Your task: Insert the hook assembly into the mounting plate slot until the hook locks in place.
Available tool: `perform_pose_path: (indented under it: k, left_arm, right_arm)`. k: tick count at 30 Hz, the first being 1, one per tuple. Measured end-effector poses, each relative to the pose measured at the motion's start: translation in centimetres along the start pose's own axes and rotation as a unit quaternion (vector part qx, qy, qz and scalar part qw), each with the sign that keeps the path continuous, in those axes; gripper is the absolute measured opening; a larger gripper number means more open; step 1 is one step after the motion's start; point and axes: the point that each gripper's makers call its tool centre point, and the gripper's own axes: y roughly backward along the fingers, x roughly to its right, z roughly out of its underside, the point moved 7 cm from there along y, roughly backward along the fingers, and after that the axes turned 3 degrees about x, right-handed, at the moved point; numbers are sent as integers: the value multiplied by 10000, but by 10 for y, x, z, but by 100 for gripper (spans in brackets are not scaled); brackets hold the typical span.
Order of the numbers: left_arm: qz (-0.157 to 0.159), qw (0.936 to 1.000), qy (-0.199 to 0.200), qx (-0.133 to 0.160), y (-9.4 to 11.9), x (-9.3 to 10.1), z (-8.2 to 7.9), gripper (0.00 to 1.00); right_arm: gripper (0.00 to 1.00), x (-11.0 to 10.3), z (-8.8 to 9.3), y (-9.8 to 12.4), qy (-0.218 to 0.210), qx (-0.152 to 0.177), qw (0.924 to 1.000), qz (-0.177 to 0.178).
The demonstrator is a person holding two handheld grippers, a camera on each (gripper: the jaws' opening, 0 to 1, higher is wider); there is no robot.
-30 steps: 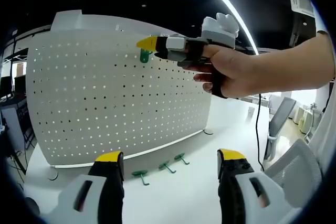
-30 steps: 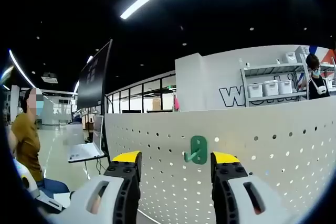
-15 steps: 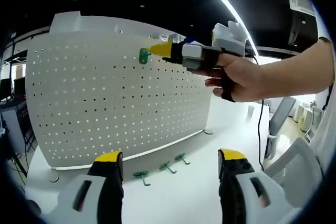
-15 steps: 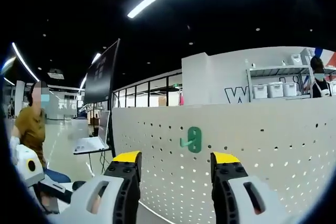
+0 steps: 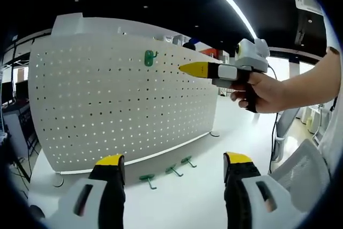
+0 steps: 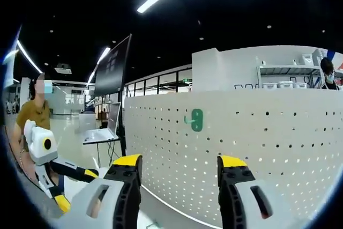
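Observation:
A green hook hangs high on the white pegboard; it shows again as the green hook on the pegboard in the right gripper view. My right gripper, held in a hand, hovers to the right of the hook and clear of it, its yellow tips together as seen from the left gripper view. In its own view the right gripper stands open with nothing between the jaws. My left gripper is open low in front of the board. Three more green hooks lie on the table.
The white table carries the pegboard on small feet. Office chairs stand at the right. A seated person, a monitor and a laptop are beyond the board's left end. Shelves with bins are behind.
The right gripper has let go of the green hook and drawn back to the right, away from the board. The hook stays hanging on the pegboard. The left gripper has barely moved.

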Motion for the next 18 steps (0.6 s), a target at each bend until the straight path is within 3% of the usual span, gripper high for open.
perform_pose_path:
  k: [18]
  left_arm:
    - [16, 10000, -67, -11, 4, 1, 0, 79]
  right_arm:
    - [60, 2, 26, 42, -104, -310, 9994, 85]
